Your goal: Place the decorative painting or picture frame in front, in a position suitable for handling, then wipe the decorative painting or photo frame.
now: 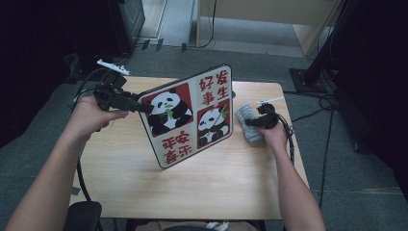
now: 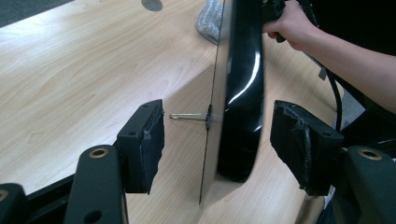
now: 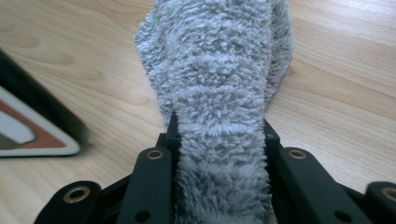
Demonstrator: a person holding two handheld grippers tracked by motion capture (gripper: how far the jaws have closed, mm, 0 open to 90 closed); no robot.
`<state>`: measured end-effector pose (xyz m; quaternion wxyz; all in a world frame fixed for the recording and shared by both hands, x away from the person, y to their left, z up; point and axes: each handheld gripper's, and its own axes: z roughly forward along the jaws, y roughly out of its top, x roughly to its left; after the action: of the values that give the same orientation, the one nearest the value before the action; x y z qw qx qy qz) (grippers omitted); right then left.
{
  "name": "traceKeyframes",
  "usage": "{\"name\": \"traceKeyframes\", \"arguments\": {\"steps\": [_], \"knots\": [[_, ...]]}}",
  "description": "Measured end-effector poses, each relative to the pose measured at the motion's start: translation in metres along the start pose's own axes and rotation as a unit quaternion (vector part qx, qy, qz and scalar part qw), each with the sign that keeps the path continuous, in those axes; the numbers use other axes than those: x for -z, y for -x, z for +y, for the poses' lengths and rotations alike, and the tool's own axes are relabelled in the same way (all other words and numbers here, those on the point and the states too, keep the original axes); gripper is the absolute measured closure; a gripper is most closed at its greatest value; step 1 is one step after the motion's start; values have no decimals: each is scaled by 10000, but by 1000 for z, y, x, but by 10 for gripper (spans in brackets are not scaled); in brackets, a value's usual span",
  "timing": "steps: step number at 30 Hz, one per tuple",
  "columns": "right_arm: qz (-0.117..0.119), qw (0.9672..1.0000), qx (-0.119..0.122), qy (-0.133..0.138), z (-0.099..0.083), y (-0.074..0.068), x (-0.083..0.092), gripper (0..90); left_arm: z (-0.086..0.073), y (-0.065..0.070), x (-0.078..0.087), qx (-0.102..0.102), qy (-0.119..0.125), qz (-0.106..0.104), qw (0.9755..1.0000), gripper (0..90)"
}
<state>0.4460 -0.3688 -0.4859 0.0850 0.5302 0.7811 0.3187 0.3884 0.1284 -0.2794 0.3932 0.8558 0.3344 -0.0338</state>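
At the left of the wooden table (image 1: 120, 168), the left gripper (image 1: 144, 107) reaches in level toward the near edge of the panda board (image 1: 190, 115), a flat panel with two pandas and red characters that stands tilted up on its lower corner. In the left gripper view the board's glossy black edge (image 2: 240, 88) runs upright between the two padded fingers (image 2: 147, 142), and there is a clear gap on each side, so the jaws stand apart with the board between them and the pads not pressing on it. A thin metal prop (image 2: 189, 115) sticks out from the board's back face.

Further right, just past the board, a grey fluffy cloth (image 1: 246, 118) lies on the tabletop. The right gripper (image 1: 257, 121) comes in at it from the right, and in the right gripper view its jaws are drawn together, clamped on a bunched fold of the cloth (image 3: 219, 102), which rises up between them while the rest lies on the wood. No containers stand on the table.
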Motion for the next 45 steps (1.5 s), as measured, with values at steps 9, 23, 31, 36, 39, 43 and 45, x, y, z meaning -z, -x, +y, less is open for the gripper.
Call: {"name": "traceKeyframes", "arguments": {"steps": [9, 23, 31, 36, 39, 43, 45], "knots": [[238, 9993, -75, 261, 6, -4, 21, 689, -16, 0, -11, 78, 145, -163, 9997, 387], [403, 9987, 89, 301, 7, -19, 46, 684, -40, -1, -23, 40, 367, -125, 9992, 478], [427, 9985, 158, 299, 8, -25, 58, 679, -50, -4, -34, 106, 315, -271, 9991, 543], [436, 9982, 249, 328, 12, -30, 64, 679, -54, -5, -40, 95, 292, -290, 9991, 571], [441, 9978, 306, 379, 14, -32, 67, 679, -55, -5, -43, 97, 300, -280, 9991, 597], [408, 9984, 296, 260, 22, -38, 75, 680, -58, -7, -47, 115, 386, -292, 9988, 616], [408, 9981, 344, 306, 24, -40, 79, 679, -59, -7, -48, 126, 401, -293, 9987, 635]]}}
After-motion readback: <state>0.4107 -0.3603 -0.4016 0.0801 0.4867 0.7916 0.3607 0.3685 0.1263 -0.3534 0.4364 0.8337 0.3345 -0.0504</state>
